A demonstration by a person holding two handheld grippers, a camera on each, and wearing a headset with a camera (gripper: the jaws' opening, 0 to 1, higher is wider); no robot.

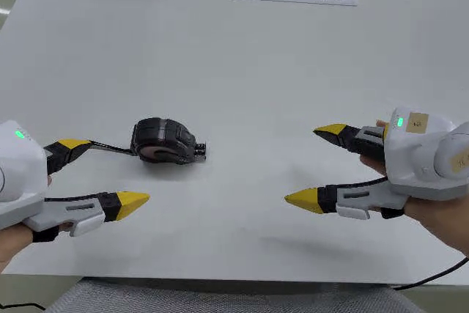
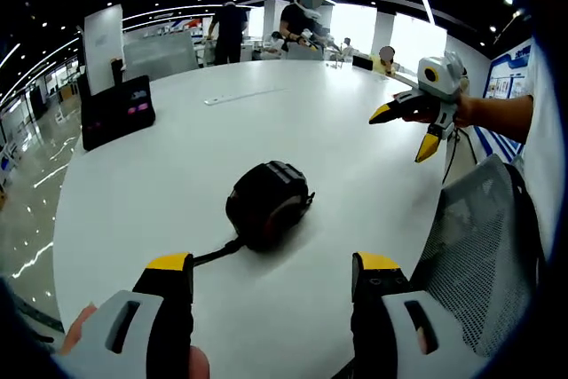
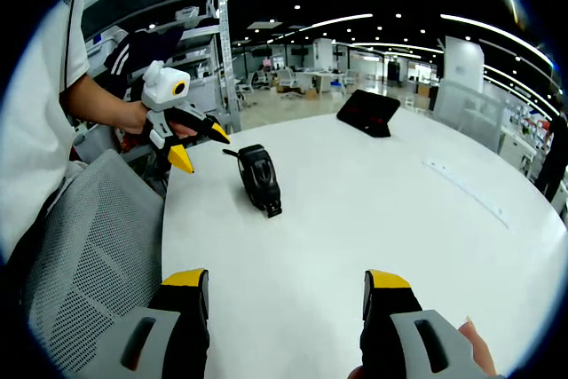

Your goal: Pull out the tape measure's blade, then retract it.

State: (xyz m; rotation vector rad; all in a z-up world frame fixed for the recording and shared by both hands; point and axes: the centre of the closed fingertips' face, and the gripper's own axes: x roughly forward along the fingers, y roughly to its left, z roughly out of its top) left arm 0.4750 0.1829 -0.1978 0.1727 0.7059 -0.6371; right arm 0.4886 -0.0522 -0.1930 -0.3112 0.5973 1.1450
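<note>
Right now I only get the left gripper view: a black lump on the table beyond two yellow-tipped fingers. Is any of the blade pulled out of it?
Observer: No. The right gripper view faces the tape measure from the other end, and the blade's hook sits right at the case.
Operator: Which way does that end point?
Observer: In the head view it points across the table toward the right gripper.
Operator: Is the gripper I'm riding on switched on?
Observer: I can't say for sure, but the head view shows a green light glowing on the left gripper.
</note>
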